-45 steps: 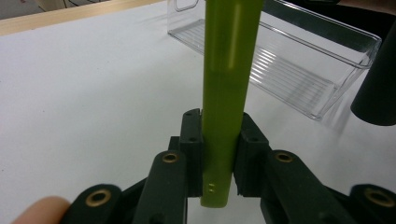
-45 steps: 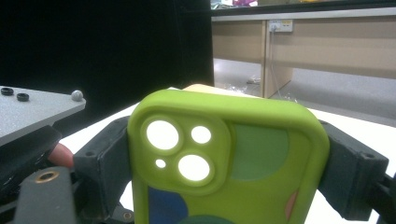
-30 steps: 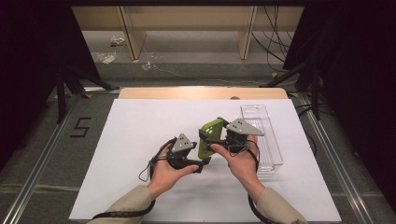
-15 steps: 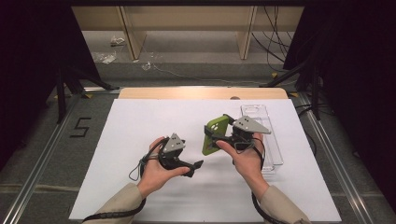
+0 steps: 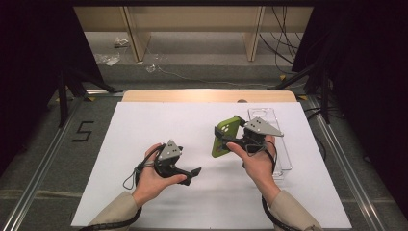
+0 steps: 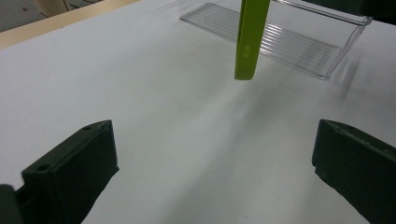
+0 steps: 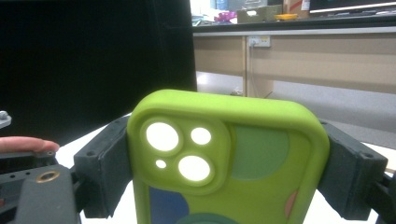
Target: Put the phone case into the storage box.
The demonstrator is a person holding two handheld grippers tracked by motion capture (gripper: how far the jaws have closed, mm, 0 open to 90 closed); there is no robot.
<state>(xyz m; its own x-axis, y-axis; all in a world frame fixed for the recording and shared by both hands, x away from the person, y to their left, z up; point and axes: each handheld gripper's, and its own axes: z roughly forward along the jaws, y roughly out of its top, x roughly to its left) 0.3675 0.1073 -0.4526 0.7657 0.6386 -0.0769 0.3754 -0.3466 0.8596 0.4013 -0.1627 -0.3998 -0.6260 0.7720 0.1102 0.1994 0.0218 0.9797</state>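
Seen from the high view, the right gripper [image 5: 230, 138] held a green phone case [image 5: 224, 138] above the white tabletop [image 5: 144, 125], lifted clear of the surface and just left of a clear plastic tray [image 5: 284, 149] that lay near the tabletop's right side. The right gripper view added what that angle could not: the case [image 7: 229, 158] faced the camera with its back, showing a raised camera block with three round cut-outs and one small hole, and faint coloured patches of blue, darker green and pink on its matte, soft-looking surface with rounded corners. The black jaws pressed against its two long sides, clenched on it.

The left gripper view caught the case [image 6: 251, 39] edge-on as a thin green strip hanging upright over the tabletop, with the ribbed, see-through tray [image 6: 289, 42] behind it, one long wall of the tray standing up. That gripper's own jaws stood wide apart with nothing between them, released.

In the high view the left gripper [image 5: 192, 173] sat low near the tabletop, its jaws pointing right towards the other hand, well apart from the case. The left hand [image 5: 154, 178] wrapped its handle from below, the forearm in a tan sleeve. The right hand [image 5: 257, 163] gripped from underneath, wrist raised, the grey three-cornered plate on top.
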